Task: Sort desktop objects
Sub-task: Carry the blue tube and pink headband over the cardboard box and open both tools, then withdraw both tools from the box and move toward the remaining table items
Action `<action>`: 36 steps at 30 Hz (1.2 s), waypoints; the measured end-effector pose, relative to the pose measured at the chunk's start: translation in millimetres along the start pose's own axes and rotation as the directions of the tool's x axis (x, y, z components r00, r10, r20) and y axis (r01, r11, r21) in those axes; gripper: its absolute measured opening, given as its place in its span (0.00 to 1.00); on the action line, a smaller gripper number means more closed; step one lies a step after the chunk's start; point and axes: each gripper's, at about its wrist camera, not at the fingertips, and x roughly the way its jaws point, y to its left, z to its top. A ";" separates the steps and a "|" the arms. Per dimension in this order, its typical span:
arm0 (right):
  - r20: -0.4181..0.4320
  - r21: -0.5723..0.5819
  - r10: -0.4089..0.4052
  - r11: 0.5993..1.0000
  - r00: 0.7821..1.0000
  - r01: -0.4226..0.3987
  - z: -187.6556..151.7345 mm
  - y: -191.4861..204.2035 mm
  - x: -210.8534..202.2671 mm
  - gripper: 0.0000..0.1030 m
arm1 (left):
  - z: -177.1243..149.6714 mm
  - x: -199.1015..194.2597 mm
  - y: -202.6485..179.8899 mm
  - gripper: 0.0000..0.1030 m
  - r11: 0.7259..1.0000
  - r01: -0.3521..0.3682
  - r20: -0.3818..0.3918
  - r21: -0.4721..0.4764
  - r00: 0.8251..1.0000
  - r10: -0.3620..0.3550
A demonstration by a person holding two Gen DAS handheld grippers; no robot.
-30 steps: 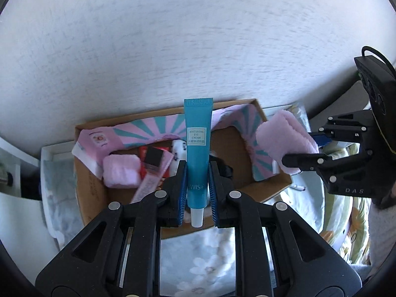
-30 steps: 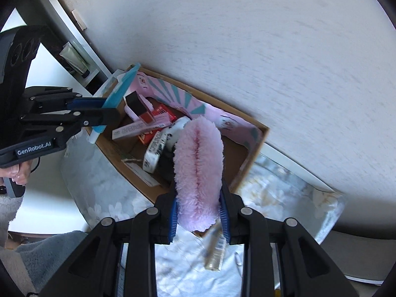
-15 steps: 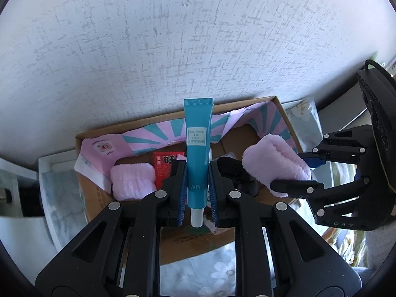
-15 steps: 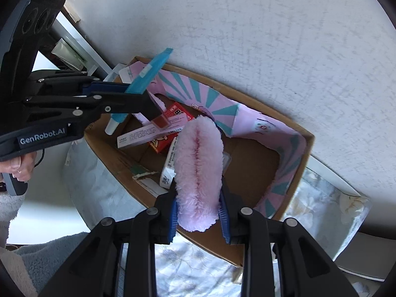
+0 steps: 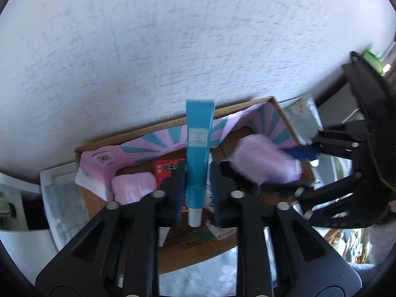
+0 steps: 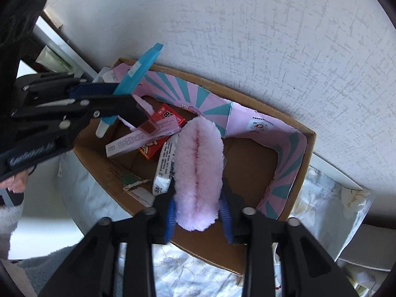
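Blue tube (image 5: pixel 199 153) between left tool (image 5: pixel 197 198) pads

Black plastic tools (image 5: pixel 196 198) with silver screws, blue ribbed pads (image 6: pixel 170 219), pale fleecy sleeve (image 6: pixel 10 212).

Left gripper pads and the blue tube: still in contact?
Apart. The left wrist view shows the left gripper jaws opening, with a visible gap between each pad and the blue tube over the cardboard box.

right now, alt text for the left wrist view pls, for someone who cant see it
The left gripper, jaws opening, has an upright blue cream tube between its fingers above an open cardboard box against a white wall. At right, the right gripper brings a fluffy pink item over the box.
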 end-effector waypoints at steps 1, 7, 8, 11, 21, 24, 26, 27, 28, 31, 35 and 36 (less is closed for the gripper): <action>0.000 0.001 -0.005 1.000 1.000 0.005 0.4 0.3 -0.6 0.56 | 0.9 -2.3 -1.2 0.57 1.000 -0.007 0.004 0.001 1.000 0.007; 0.023 0.008 -0.026 1.000 0.999 0.025 -4.3 -5.3 -11.2 0.86 | 3.9 -21.5 -12.9 0.99 0.997 -0.066 0.047 0.049 0.997 0.064; 0.020 0.006 -0.033 0.999 0.999 0.033 -6.0 -7.1 -11.9 0.88 | 3.9 -24.2 -14.3 1.00 0.996 -0.074 0.054 0.052 0.996 0.071; 0.037 0.004 -0.015 1.000 0.999 0.015 -11.4 -11.5 -16.8 0.94 | 4.5 -31.0 -17.6 1.00 0.996 -0.078 0.059 0.052 0.995 0.075; 0.143 0.028 0.042 0.999 0.989 -0.046 -21.3 -9.6 -45.7 0.99 | -7.6 -37.0 -30.5 1.00 0.999 -0.045 0.003 0.026 0.999 0.045; 0.158 0.022 0.024 0.999 0.987 -0.028 -28.4 -9.6 -53.2 0.99 | -10.7 -38.6 -37.7 1.00 0.998 -0.054 0.000 0.034 0.999 0.054; 0.162 0.007 -0.012 1.000 0.987 0.011 -35.0 -10.2 -58.0 0.99 | -12.6 -38.9 -41.8 1.00 0.998 -0.062 -0.007 0.028 0.998 0.062; 0.164 0.004 -0.017 1.000 0.986 0.016 -38.4 -11.9 -60.9 0.99 | -13.5 -39.6 -43.6 1.00 0.997 -0.071 -0.006 0.020 0.997 0.071; 0.167 0.001 -0.015 1.000 0.986 0.015 -41.4 -12.8 -63.2 0.99 | -14.8 -41.9 -45.5 1.00 0.997 -0.082 0.006 0.009 0.997 0.082; 0.190 0.000 0.031 1.000 0.981 -0.031 -53.2 -15.3 -73.5 0.99 | -15.6 -48.2 -49.8 1.00 0.996 -0.090 0.034 -0.022 0.995 0.091; 0.238 0.003 0.045 0.999 0.970 -0.047 -68.1 -21.4 -87.9 1.00 | -12.6 -53.9 -56.9 1.00 0.997 -0.068 0.042 -0.042 0.997 0.070; 0.240 0.006 0.043 0.999 0.970 -0.046 -70.6 -23.3 -90.3 1.00 | -12.0 -55.6 -59.4 1.00 0.997 -0.065 0.049 -0.045 0.997 0.068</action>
